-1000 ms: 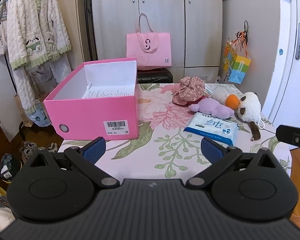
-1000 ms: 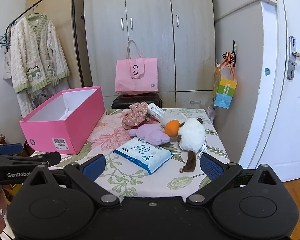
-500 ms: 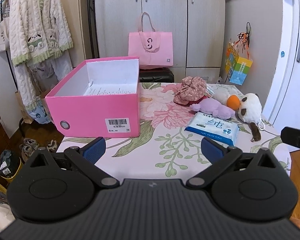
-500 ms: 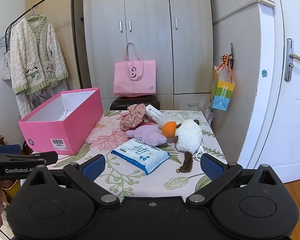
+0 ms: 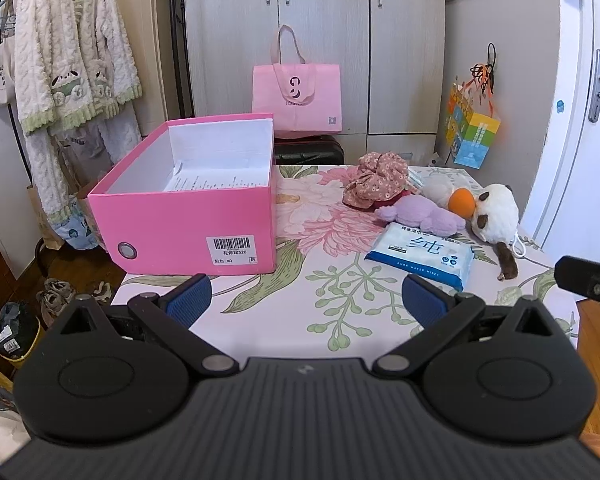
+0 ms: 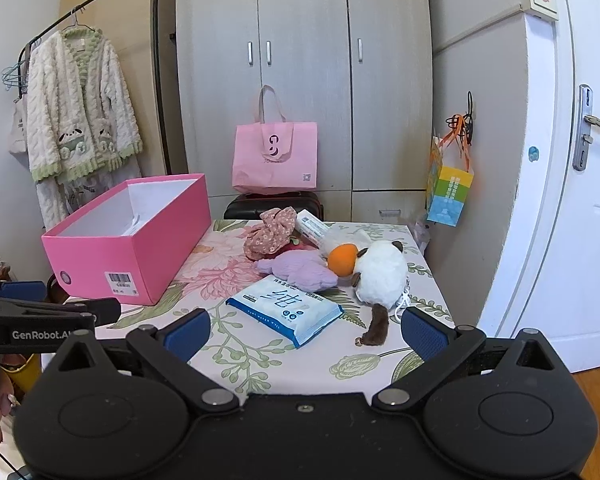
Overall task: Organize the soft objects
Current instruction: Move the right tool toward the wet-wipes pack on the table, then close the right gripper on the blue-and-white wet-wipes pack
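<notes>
A bedroom corner fills both views, with grey wardrobe doors point(image 5: 320, 48) across the back, a white door point(image 6: 580, 200) at the right edge and a fluffy cream robe point(image 5: 68, 52) hanging on a rail at upper left. In the middle stands a table under a flowered cloth point(image 5: 300, 300). On its left half, left of centre in the frame, sits a large pink box point(image 5: 188, 216) with its top open and white inside, likely the place meant for the soft things, as nothing but a sheet of paper lies in it. To the right of centre the soft things lie bunched together, touching one another: a white plush animal point(image 5: 496, 212) with an orange snout, a lilac plush toy point(image 5: 424, 214), a flowered fabric bundle point(image 5: 376, 178), and nearest the camera a flat blue and white pack of wipes point(image 5: 420, 254). None has been moved into the box yet. At the bottom of each view, the left gripper point(image 5: 306, 300) and the right gripper point(image 6: 306, 330) hang just short of the table's near edge, each with its blue-padded fingers spread wide apart and holding nothing, seemingly ready to reach for a first item.
</notes>
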`<state>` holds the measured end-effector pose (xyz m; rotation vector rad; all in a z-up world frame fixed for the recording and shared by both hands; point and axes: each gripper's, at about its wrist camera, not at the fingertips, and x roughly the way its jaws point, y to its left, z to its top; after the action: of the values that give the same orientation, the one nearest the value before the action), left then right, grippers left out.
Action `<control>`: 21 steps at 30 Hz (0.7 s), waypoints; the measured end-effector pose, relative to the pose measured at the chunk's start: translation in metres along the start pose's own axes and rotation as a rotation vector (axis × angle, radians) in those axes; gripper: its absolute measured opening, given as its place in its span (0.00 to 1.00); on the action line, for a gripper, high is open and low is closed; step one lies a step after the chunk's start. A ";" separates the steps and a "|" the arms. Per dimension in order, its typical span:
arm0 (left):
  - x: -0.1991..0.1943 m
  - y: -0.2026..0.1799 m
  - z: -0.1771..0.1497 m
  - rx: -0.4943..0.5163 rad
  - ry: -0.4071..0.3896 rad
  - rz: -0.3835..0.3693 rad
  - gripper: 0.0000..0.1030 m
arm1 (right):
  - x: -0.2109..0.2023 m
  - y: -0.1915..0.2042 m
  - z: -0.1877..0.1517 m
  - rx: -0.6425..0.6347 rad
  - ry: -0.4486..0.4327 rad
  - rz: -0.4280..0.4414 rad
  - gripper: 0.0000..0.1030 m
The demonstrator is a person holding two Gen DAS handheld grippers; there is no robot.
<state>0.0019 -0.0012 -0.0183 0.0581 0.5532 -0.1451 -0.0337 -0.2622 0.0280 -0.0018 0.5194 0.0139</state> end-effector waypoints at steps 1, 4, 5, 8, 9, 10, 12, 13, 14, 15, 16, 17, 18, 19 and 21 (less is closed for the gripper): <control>0.001 0.000 0.000 0.002 0.002 0.001 1.00 | 0.000 0.000 0.000 -0.003 0.000 0.000 1.00; 0.002 0.000 0.001 -0.010 0.007 -0.007 1.00 | 0.000 0.001 0.000 -0.017 0.000 0.002 1.00; 0.002 0.001 0.001 -0.020 0.007 -0.012 1.00 | -0.001 0.001 0.000 -0.021 -0.002 0.005 1.00; 0.002 0.008 0.006 -0.054 0.010 -0.055 1.00 | -0.003 0.000 0.004 -0.032 -0.003 0.026 1.00; 0.002 0.010 0.010 -0.034 0.009 -0.082 1.00 | -0.004 0.000 0.005 -0.038 -0.003 0.034 1.00; 0.002 0.011 0.013 -0.018 0.015 -0.098 1.00 | -0.005 -0.001 0.007 -0.047 -0.001 0.041 1.00; 0.003 0.013 0.021 0.003 0.023 -0.111 1.00 | -0.004 -0.001 0.009 -0.063 0.006 0.058 1.00; 0.004 0.013 0.024 0.010 0.026 -0.116 1.00 | -0.004 -0.002 0.010 -0.067 0.006 0.069 1.00; 0.005 0.013 0.028 0.020 0.028 -0.127 0.99 | -0.004 -0.003 0.011 -0.073 0.003 0.083 1.00; 0.006 0.012 0.031 0.030 0.031 -0.142 0.99 | -0.003 -0.004 0.011 -0.080 -0.002 0.097 1.00; 0.007 0.012 0.034 0.037 0.034 -0.152 0.99 | -0.002 -0.004 0.011 -0.089 -0.006 0.109 1.00; 0.009 0.010 0.036 0.040 0.033 -0.159 0.99 | -0.001 -0.005 0.010 -0.097 -0.012 0.121 1.00; 0.011 0.008 0.038 0.045 0.027 -0.171 0.98 | 0.001 -0.007 0.010 -0.103 -0.020 0.134 1.00; 0.013 0.006 0.040 0.053 0.020 -0.186 0.98 | 0.003 -0.008 0.010 -0.104 -0.026 0.145 1.00; 0.017 0.002 0.041 0.064 -0.002 -0.234 0.98 | 0.010 -0.013 0.010 -0.094 -0.036 0.170 1.00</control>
<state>0.0376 -0.0049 0.0080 0.0556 0.5520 -0.3907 -0.0200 -0.2749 0.0313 -0.0489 0.4815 0.2044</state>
